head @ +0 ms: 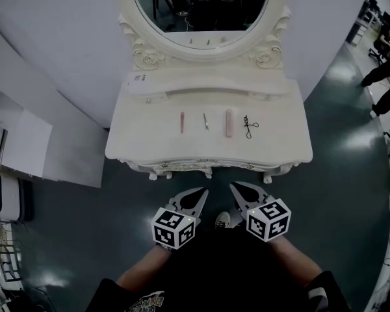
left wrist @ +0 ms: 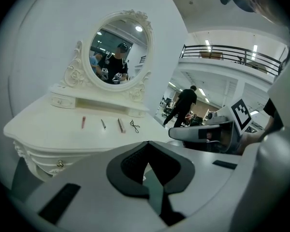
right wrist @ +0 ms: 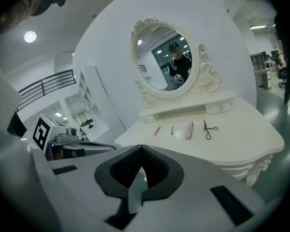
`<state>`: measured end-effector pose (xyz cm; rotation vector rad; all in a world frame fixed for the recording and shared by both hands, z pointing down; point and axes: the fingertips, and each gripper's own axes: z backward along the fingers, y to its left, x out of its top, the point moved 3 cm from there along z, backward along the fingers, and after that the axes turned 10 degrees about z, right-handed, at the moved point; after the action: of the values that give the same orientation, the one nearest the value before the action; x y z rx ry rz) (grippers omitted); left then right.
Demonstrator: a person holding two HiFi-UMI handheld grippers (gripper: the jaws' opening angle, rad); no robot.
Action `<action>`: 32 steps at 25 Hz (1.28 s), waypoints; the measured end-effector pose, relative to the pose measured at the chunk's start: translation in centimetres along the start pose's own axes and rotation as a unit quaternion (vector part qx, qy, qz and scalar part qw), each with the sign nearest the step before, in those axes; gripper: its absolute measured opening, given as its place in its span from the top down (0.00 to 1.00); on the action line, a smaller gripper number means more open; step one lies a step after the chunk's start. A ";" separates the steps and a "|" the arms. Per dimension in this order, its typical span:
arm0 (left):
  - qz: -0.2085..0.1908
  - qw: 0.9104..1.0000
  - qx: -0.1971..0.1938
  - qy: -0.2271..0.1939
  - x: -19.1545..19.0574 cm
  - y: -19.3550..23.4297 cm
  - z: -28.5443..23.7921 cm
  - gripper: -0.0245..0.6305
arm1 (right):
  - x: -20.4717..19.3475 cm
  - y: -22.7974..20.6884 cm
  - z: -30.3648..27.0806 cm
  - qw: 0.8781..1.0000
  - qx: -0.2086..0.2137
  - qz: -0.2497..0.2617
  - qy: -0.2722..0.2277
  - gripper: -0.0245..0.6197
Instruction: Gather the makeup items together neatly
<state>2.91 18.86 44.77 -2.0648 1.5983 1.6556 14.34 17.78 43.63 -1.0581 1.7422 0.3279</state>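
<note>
Down in front of the table (head: 279, 145), left tongs (head: 202, 192) and right tongs (head: 234, 186) are both clenched on nothing; four makeup items (head: 229, 123) sit in a row on it.

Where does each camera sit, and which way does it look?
Head view: on the person's head, facing steeply down at the dressing table; arms, left gripper and right gripper show.
Left gripper view: rides the left gripper, facing along its shut jaws toward the table; the right gripper shows at right.
Right gripper view: rides the right gripper, facing along its shut jaws toward the table; the left gripper shows at left.
All three share the mirror and the row of makeup items.
</note>
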 end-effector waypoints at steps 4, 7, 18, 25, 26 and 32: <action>-0.007 1.000 -0.004 0.005 0.0 -0.4 -0.8 0.95 | -0.2 -0.6 0.3 1.000 -0.002 -0.003 0.001 0.92; -0.007 1.000 -0.005 0.008 0.1 -0.5 -1.3 0.95 | -0.4 -1.1 0.4 1.000 -0.004 -0.007 0.002 0.92; -0.011 1.000 -0.005 0.018 0.7 -0.4 -2.7 0.95 | -0.4 -2.3 -0.2 1.000 0.000 -0.013 0.008 0.92; -0.014 1.000 -0.008 0.022 1.1 -0.5 -3.3 0.95 | -0.3 -3.1 -0.2 1.000 -0.003 -0.020 0.005 0.92; -0.015 1.000 -0.008 0.022 1.2 -0.5 -3.4 0.95 | -0.3 -3.1 -0.2 1.000 -0.003 -0.020 0.005 0.92; -0.017 1.000 -0.006 0.022 1.5 -0.2 -3.7 0.95 | 0.0 -3.5 -0.7 1.000 -0.003 -0.021 0.003 0.92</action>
<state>5.43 15.74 45.14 -2.1362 1.5593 1.6245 16.67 15.29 44.81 -1.1000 1.7227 0.3047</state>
